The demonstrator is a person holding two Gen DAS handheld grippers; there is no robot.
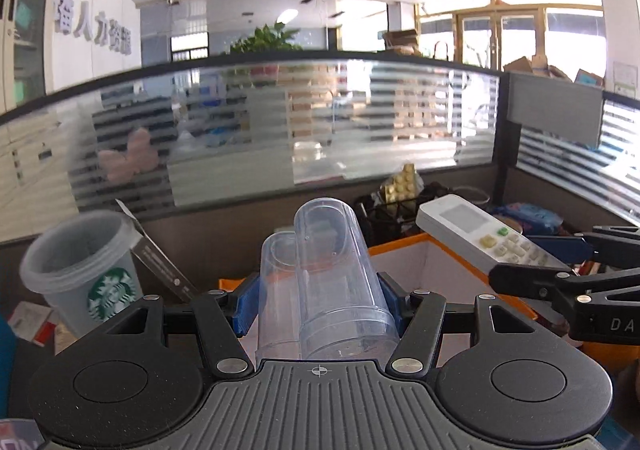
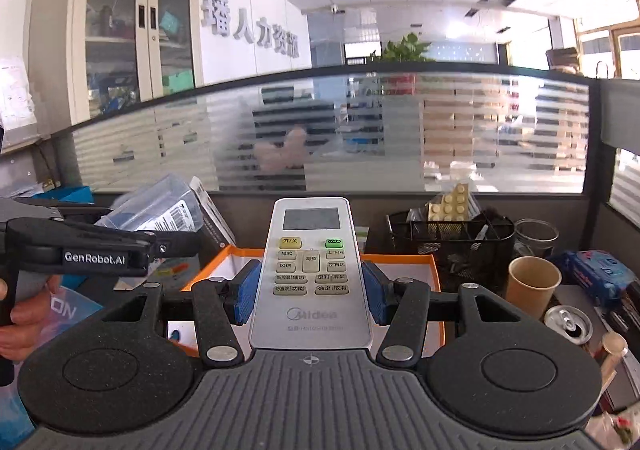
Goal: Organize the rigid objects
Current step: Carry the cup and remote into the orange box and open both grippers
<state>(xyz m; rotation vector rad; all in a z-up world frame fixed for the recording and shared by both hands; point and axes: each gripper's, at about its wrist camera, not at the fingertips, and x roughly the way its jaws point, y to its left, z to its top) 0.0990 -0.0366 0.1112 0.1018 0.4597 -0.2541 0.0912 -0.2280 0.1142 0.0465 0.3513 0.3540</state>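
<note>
Clear plastic catches the light first: a transparent double-barrelled container [image 1: 326,282] is clamped between the blue pads of the left gripper [image 1: 320,300], lifted off the desk and tilted away. To its right the right gripper [image 2: 311,290] is closed on a white air-conditioner remote control with pale buttons [image 2: 310,270], held by its long sides, screen end pointing forward. Both are above a shallow white cardboard box with an orange rim [image 2: 400,260].

The desk underneath is crowded. A frosted plastic cup with a green logo [image 1: 80,270] leans at the left. Behind the box stands a black wire-mesh organiser [image 2: 452,246] with cream toy bricks [image 2: 450,203] poking out of it. Further right are a brown paper cup [image 2: 534,284], the opened top of a silver drink can [image 2: 568,324] and a blue packet [image 2: 600,274], though what that packet holds is too blurred for me to say.

A striped frosted-glass partition [image 2: 360,129] fences the desk. Beyond it are a beige glass-fronted cabinet [image 2: 116,29], grey raised lettering on the white wall [image 2: 252,29] and a green potted plant [image 2: 404,47].
</note>
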